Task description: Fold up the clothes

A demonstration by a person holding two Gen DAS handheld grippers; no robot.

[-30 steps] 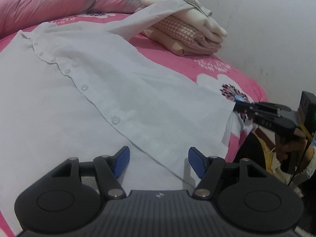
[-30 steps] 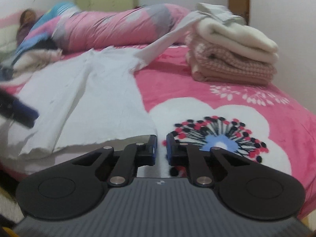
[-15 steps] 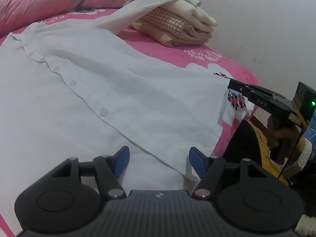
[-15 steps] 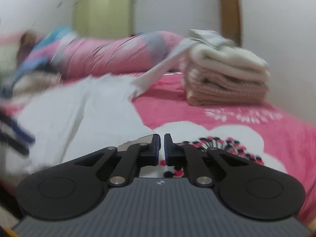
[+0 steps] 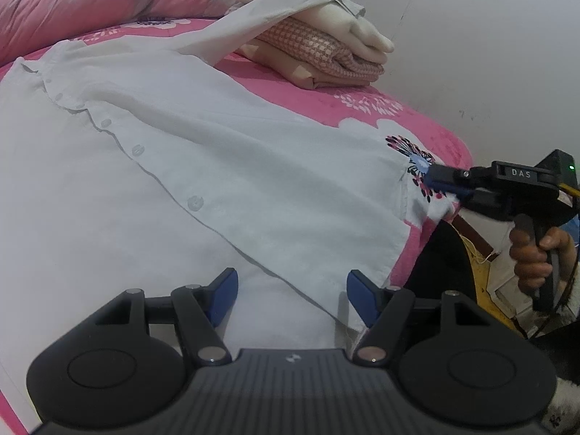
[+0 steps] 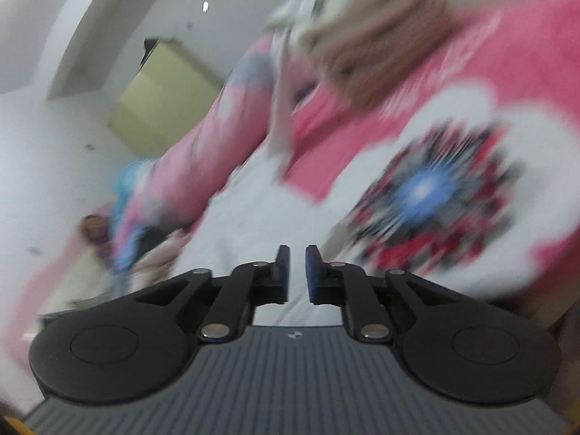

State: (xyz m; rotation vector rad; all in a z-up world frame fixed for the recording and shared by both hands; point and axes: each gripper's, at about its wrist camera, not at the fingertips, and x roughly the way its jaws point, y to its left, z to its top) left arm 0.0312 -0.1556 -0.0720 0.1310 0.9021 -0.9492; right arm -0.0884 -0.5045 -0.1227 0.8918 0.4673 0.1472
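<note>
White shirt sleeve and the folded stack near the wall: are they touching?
Touching. The left wrist view shows the white shirt sleeve draped up over the top of the folded stack.

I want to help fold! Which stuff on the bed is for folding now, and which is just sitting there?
For the job:
white shirt
left gripper
right gripper

Just lying there:
folded pile
pink pillow
pink bedspread
</note>
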